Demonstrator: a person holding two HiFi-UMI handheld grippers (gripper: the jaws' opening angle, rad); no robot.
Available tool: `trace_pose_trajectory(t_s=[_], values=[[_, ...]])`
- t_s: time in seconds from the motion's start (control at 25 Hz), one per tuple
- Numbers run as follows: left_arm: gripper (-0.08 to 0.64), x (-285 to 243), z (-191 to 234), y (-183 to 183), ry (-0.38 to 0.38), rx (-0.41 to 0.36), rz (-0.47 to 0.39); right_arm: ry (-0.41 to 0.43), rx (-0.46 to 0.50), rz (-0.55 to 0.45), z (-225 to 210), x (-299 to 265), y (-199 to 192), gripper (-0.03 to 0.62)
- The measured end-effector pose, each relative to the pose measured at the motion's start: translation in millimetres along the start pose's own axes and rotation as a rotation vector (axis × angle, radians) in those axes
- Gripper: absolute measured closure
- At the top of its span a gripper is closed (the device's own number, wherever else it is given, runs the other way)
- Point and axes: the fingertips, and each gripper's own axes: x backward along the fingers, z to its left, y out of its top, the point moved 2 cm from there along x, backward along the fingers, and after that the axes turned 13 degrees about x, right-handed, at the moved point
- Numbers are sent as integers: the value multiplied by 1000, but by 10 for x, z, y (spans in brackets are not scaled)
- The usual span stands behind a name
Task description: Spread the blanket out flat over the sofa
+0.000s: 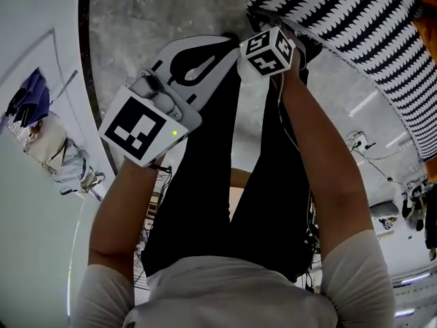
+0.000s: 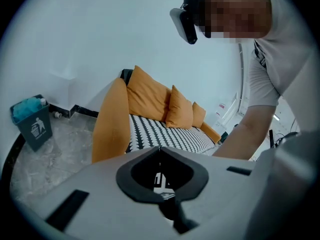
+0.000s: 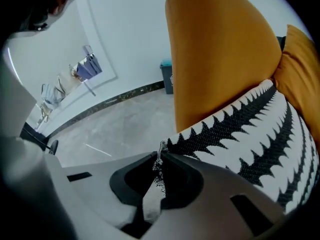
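A black-and-white zigzag blanket [image 3: 250, 134] lies over the seat of an orange sofa [image 2: 112, 119]; in the head view the blanket [image 1: 355, 39] fills the upper right. My right gripper [image 3: 159, 160] is shut on the blanket's fringed edge, which runs between its jaws beside the sofa's orange arm [image 3: 220, 59]. From above, only that gripper's marker cube [image 1: 270, 50] shows, right at the blanket's corner. My left gripper [image 2: 160, 148] is shut with nothing between its jaws. It hangs over the floor left of the right one, its jaw tips [image 1: 229, 44] close to the cube.
Three orange cushions [image 2: 150, 96] lean on the sofa back. A grey bin [image 2: 32, 126] stands by the wall left of the sofa. Grey marbled floor [image 1: 157, 12] lies under both grippers. Clothes hang at the left wall [image 1: 41, 128]. Cables [image 1: 362, 142] trail on the floor at right.
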Motion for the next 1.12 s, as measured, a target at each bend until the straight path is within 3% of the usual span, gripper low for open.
trace_pose_trajectory(t_s=[0.2,0.36,0.4,0.48,0.52,0.72,0.88,1.12], values=[[550,-15,129,-189,-29,-12,24,-48,47,64,-106,-360,-129,557],[549,-26,82,-147,-37,-21,23,-22,-50,62,-98,-319,-104,552],[549,-35,42,-101,-40,-26,19,5,-92,53,-62,-258,-102,541],[549,-51,-81,14,-45,-34,13,67,-156,38,70,-47,-107,441],[549,-45,-170,83,-47,-38,11,90,-174,29,150,118,-99,425],[549,327,-779,623,-96,-131,-52,78,-257,-119,374,1433,310,419],[549,632,-1340,1131,-151,-229,-89,-57,-287,-241,74,2753,598,419],[549,1193,-2409,1680,-218,-307,-109,-234,-346,-442,-161,4735,1094,431]])
